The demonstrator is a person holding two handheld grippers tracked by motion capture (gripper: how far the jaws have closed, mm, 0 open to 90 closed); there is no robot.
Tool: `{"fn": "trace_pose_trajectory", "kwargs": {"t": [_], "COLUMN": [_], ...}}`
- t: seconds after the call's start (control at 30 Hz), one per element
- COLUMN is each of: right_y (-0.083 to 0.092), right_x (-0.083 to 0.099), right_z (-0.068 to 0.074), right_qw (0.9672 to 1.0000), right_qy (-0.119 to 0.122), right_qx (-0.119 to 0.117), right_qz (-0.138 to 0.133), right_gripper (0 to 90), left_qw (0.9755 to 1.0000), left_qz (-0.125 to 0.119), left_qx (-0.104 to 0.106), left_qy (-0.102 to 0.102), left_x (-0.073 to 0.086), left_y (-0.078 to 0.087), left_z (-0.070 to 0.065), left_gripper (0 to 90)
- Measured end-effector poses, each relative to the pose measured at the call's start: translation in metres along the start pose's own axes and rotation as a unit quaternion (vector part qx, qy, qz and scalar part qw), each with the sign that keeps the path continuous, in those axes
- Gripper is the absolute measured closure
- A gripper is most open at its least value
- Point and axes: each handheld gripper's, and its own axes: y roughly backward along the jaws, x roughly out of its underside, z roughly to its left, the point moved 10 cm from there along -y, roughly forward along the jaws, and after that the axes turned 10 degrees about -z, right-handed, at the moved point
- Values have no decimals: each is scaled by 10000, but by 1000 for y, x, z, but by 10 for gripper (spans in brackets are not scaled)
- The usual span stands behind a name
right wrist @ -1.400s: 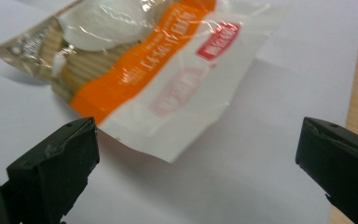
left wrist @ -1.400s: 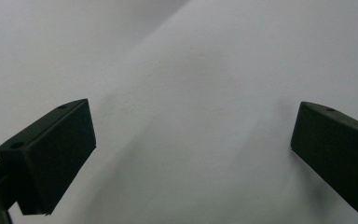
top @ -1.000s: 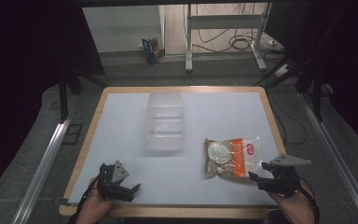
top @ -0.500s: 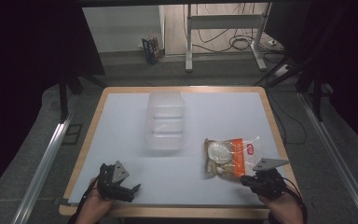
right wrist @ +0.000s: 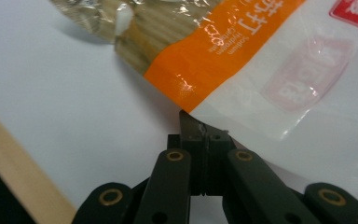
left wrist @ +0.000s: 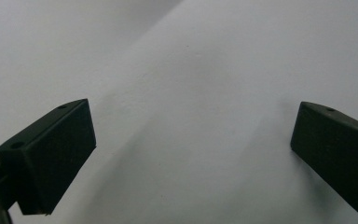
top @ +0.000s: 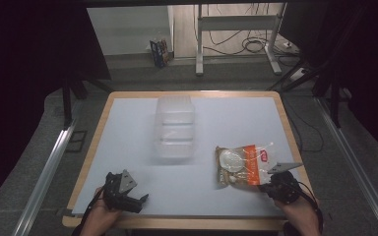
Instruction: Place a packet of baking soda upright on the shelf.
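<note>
Right gripper (top: 268, 183) jaws pinched on the snack packet (top: 241, 164) edge; left gripper (top: 133, 199) jaws wide, idle. Likely next: lift toward the clear container (top: 174, 129).

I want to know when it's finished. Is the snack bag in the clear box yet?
Not yet. The right hand-held gripper is shut on the near edge of the snack bag, which lies on the table. The clear box sits apart from it, farther back, with nothing visible inside. The left hand-held gripper is open over bare table. If the box is the goal, lifting and placing remain.
</note>
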Motion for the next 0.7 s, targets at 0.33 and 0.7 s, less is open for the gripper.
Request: {"fn": "trace_pose_trajectory", "kwargs": {"t": [0.33, 0.7], "right_y": [-8, -21], "right_x": [-5, -19], "right_z": [-12, -41], "right_qw": [9997, 9995], "right_qy": [112, 107], "right_qx": [188, 294], "right_qz": [73, 71], "right_gripper": [886, 880], "left_qw": [10000, 10000], "left_qz": [19, 28], "left_qx": [-11, -6], "left_qy": [-19, -29], "left_x": [0, 0], "left_y": [-1, -1], "left_z": [0, 1], "left_gripper": [0, 0]}}
